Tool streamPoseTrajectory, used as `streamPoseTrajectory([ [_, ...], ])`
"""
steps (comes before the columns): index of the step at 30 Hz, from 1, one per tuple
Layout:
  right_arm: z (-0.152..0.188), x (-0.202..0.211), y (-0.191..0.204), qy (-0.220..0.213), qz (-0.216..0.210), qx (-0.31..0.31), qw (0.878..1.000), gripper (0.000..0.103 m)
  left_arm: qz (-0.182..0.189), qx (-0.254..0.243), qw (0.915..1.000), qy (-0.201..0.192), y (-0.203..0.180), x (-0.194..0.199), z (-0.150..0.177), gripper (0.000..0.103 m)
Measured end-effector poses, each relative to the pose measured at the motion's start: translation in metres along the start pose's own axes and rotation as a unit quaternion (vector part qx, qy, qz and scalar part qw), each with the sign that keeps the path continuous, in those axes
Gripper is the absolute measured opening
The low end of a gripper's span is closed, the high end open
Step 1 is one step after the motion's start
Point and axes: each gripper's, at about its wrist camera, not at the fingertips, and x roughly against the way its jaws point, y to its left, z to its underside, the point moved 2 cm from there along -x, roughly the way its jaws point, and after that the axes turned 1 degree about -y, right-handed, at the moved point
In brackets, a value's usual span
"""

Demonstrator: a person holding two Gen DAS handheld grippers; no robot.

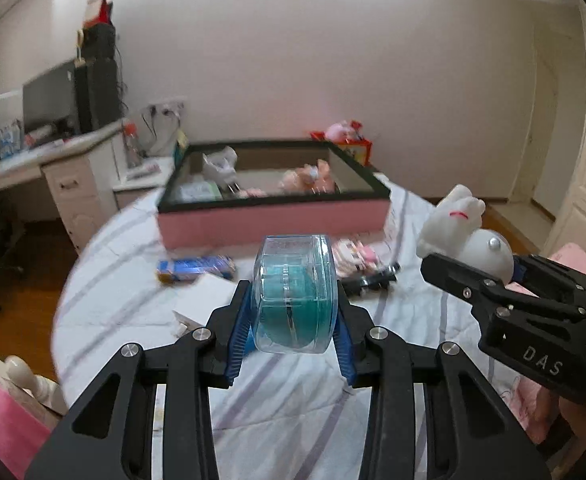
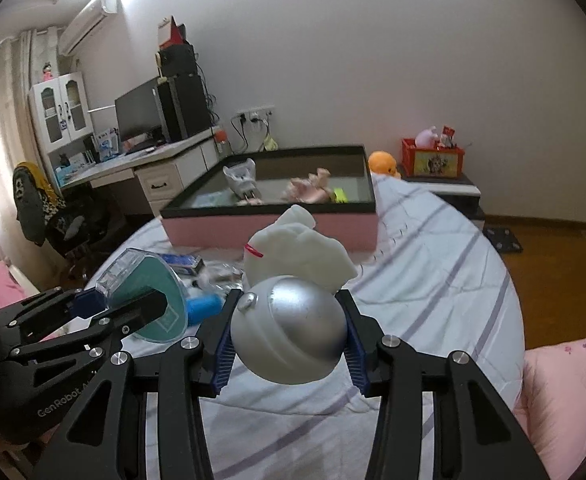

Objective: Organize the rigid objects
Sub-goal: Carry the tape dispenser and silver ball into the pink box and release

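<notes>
My left gripper (image 1: 293, 312) is shut on a clear round plastic case (image 1: 294, 292) with teal contents, held above the striped bed cover. It also shows in the right wrist view (image 2: 149, 296) at the left. My right gripper (image 2: 289, 328) is shut on a white rabbit figure with a silver dome base (image 2: 289, 312). The rabbit (image 1: 459, 228) shows at the right of the left wrist view. A pink box with a black rim (image 1: 273, 220) (image 2: 269, 228) stands ahead on the bed and holds several toys.
A blue packet (image 1: 195, 268), a white box (image 1: 205, 304), a pink packet (image 1: 353, 254) and a black item (image 1: 373, 278) lie on the bed before the pink box. A desk with monitor (image 2: 141, 120) stands at the left. A red crate (image 2: 433, 158) stands at the right.
</notes>
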Motion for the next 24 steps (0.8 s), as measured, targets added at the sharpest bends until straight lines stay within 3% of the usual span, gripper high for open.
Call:
streamPoseTrajectory([
  [5,-0.018,0.019,0.015,-0.034,-0.003,0.013,0.999,0.047,-0.032,-0.013,0.9979,-0.055,-0.001,0.032,-0.025,0.038],
  [13,-0.056,0.055,0.041,-0.105,-0.01,0.037,0.994,0.047,-0.076,-0.015,0.9864,-0.145,0.001,0.081,-0.067,0.038],
  [17,-0.071,0.066,0.05,-0.133,-0.012,0.046,0.99,0.047,-0.082,-0.007,0.9831,-0.164,0.007,0.091,-0.076,0.038],
  [24,-0.08,0.065,0.06,-0.143,-0.018,0.054,0.988,0.047,-0.094,-0.01,0.9799,-0.176,0.01,0.098,-0.085,0.038],
])
